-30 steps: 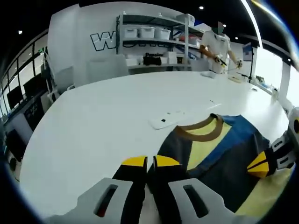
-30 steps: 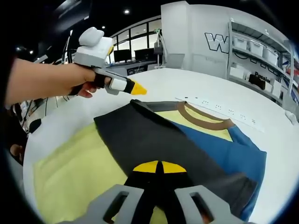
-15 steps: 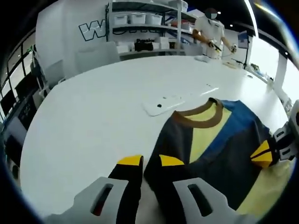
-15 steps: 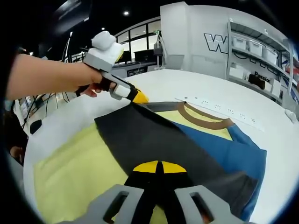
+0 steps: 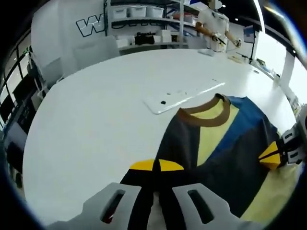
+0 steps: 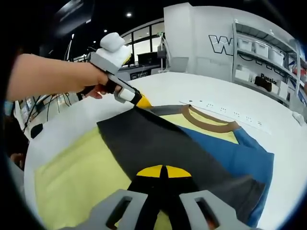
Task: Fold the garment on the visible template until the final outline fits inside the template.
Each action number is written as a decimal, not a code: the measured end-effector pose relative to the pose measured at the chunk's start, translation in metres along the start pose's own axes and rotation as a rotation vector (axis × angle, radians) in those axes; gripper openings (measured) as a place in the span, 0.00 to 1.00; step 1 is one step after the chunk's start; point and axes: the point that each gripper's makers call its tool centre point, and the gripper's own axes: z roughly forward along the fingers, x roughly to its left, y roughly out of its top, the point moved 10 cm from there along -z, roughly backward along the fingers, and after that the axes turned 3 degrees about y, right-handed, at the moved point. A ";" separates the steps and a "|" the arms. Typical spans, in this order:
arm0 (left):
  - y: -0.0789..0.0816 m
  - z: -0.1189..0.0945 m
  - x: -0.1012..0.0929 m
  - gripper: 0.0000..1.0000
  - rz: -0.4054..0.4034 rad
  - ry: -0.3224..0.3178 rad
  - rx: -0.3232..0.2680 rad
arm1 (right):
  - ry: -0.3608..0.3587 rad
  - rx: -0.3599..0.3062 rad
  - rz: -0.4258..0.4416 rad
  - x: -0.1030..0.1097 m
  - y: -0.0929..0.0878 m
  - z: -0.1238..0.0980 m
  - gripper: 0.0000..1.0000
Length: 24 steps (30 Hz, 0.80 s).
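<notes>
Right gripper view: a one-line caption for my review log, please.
Right claw shut on the folded shirt; the left claw, held in a hand, pinches the shirt's far corner on the white table.

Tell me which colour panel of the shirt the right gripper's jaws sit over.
The dark grey panel. The right gripper sits with its jaws together over it; the blue panel lies to one side, the pale yellow body to the other.

Your garment (image 6: 192, 148): yellow, blue, dark grey tee, brown collar, lying flat on white table (image 5: 96, 115), dark grey panel folded diagonally across front.
</notes>
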 end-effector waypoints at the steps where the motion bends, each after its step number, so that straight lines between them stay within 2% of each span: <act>1: 0.000 -0.001 0.000 0.00 0.000 0.002 0.001 | 0.000 0.000 0.000 0.000 0.000 0.000 0.00; 7: 0.002 -0.006 0.005 0.00 0.020 0.027 0.002 | -0.001 -0.006 -0.004 0.000 -0.001 -0.001 0.00; 13: 0.006 -0.001 0.001 0.00 0.113 0.052 0.001 | -0.001 -0.004 -0.010 0.000 -0.001 -0.001 0.00; 14: 0.007 -0.002 0.002 0.00 0.122 0.073 -0.008 | -0.002 -0.003 -0.012 0.000 -0.001 -0.001 0.00; 15: 0.010 -0.003 0.011 0.00 0.192 0.159 -0.015 | -0.003 0.000 -0.013 0.000 -0.002 -0.001 0.00; 16: 0.010 -0.003 0.012 0.00 0.200 0.164 -0.013 | -0.003 0.000 -0.014 0.000 -0.001 -0.001 0.00; 17: 0.007 -0.001 0.014 0.00 0.144 0.115 -0.005 | -0.004 -0.001 -0.016 0.000 -0.002 -0.001 0.00; 18: 0.004 -0.001 0.014 0.00 0.096 0.100 -0.002 | -0.003 -0.002 -0.015 0.000 -0.002 -0.001 0.00; 20: 0.004 -0.005 0.019 0.00 0.117 0.125 -0.012 | -0.003 -0.002 -0.013 0.000 -0.002 -0.001 0.00; 24: 0.004 -0.012 0.018 0.00 0.103 0.111 -0.038 | -0.005 0.001 -0.015 -0.001 -0.002 0.000 0.00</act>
